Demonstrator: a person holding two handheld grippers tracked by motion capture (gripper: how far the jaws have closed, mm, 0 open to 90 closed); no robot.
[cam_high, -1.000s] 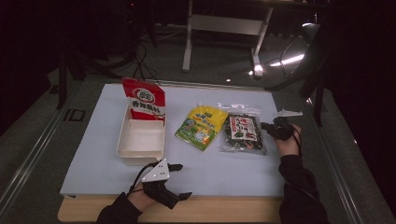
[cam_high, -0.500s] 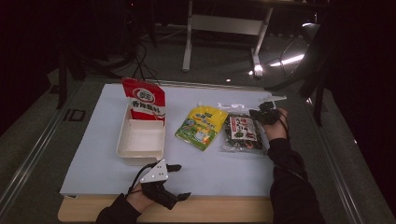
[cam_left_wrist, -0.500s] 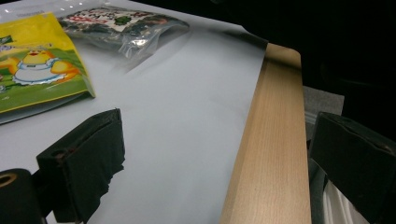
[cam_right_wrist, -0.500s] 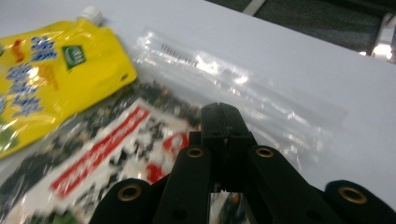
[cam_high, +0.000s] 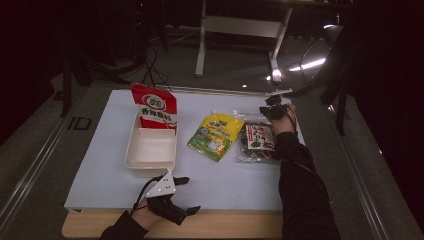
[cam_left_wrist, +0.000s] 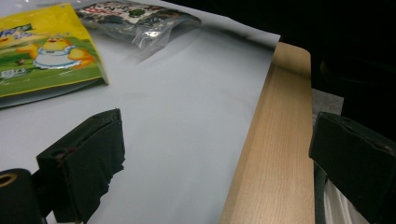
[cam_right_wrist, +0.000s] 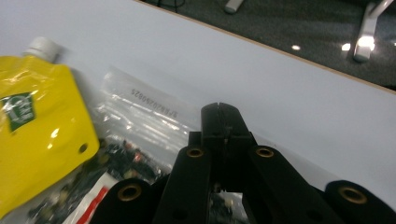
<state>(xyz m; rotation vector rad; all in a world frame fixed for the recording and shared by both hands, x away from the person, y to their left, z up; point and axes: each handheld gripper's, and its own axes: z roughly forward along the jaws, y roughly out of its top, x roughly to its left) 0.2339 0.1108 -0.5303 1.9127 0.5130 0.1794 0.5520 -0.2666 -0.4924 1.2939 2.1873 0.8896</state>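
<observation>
High view had the right gripper (cam_high: 272, 111), jaws pressed together, at the far top edge of the dark snack bag (cam_high: 257, 141) lying flat beside the yellow pouch (cam_high: 216, 136), nothing lifted yet, while the left gripper (cam_high: 186, 196) waited open near the table's front edge.

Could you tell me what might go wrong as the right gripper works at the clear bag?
1. The right gripper has its jaws shut at the clear bag's top edge; thin film could slip or tear if lifted.
2. The yellow pouch lies right beside the bag, so dragging may shift it.
</observation>
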